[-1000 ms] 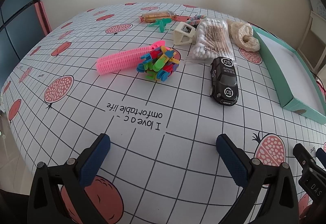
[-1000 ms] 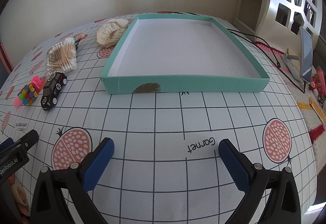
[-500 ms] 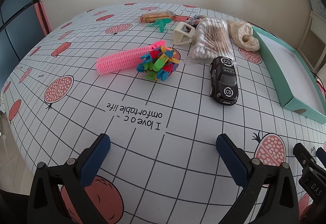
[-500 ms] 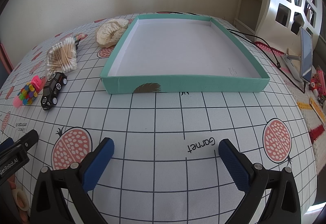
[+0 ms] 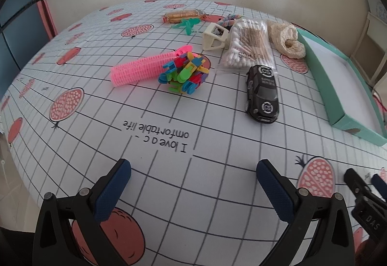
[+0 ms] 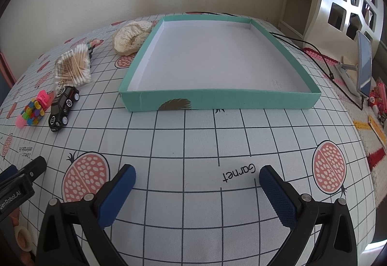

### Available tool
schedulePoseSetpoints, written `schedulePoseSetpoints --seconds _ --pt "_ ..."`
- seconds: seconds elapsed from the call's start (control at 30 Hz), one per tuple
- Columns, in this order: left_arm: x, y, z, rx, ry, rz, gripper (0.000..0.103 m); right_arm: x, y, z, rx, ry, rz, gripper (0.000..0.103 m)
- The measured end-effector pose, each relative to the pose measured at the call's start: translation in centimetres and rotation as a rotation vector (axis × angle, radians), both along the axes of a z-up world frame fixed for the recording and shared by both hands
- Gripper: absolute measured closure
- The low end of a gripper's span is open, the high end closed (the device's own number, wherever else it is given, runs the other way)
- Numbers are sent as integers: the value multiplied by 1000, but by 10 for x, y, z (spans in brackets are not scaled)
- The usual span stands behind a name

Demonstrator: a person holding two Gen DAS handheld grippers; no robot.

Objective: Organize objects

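Hovering above the tablecloth (image 6: pixel 193 140), both tools gape empty: left tool (image 5: pixel 193 183), right tool (image 6: pixel 197 183).

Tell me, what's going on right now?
Left tool, right tool open, empty. Teal tray empty; toy car among items waiting. Nothing in the way.

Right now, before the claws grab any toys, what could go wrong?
1. The car has wheels, so it might roll away if a claw nudges it.
2. The swab bag touches the car's back end and lies against the white clip, so lifting one may drag the others.
3. The block ball leans on the pink roller; a hard squeeze might pop pieces off.
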State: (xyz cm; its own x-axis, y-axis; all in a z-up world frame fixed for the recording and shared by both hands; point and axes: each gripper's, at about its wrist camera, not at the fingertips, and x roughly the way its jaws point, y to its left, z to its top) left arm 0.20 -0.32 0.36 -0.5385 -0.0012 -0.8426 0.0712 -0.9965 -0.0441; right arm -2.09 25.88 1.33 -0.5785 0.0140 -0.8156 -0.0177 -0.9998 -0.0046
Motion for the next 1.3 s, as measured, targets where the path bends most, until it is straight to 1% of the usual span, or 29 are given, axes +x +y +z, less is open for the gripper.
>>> schedulePoseSetpoints --seconds 0.07,0.13,0.2,0.27,0.33,0.4,0.5,0.6,0.73,0.83,0.93,1.07,1.13,1.23,1.3 --pt "-1 -2 9 29 -1 -9 0 -1 -1 14 -28 28 8 0" --pt "-8 -3 22 6 -10 -5 0 -5 -7 31 -40 55 37 0" --pt "-17 -8 40 5 -18 2 0 -11 -16 52 -32 75 73 0" --pt "-29 -16 64 4 3 19 0 -18 -26 77 -37 92 105 0" --pt "-42 -25 86 20 14 26 0 -28 -38 100 -57 85 144 0" --pt "-58 -34 102 18 6 26 0 -40 -51 117 -73 66 183 0" --pt "-79 -47 115 6 -1 34 0 -56 -72 130 -70 33 228 0" --pt "-98 -56 113 -21 -41 39 0 -75 -92 124 -74 -19 260 0" --pt "-121 -64 95 -45 -112 55 0 -94 -110 101 -114 -134 273 1" --pt "-137 -66 84 -68 -142 45 1 -106 -129 83 -88 -202 301 2" --pt "-150 -70 76 -74 -162 34 4 -112 -141 69 -54 -236 340 3" --pt "-157 -75 58 -76 -212 14 5 -116 -144 47 -79 -293 353 4" --pt "-158 -79 49 -83 -246 15 13 -117 -144 37 -65 -317 347 6" --pt "-155 -88 39 -18 -286 10 15 -117 -143 28 -82 -350 341 7" --pt "-152 -91 39 -8 -285 12 15 -116 -143 27 -83 -356 343 7"
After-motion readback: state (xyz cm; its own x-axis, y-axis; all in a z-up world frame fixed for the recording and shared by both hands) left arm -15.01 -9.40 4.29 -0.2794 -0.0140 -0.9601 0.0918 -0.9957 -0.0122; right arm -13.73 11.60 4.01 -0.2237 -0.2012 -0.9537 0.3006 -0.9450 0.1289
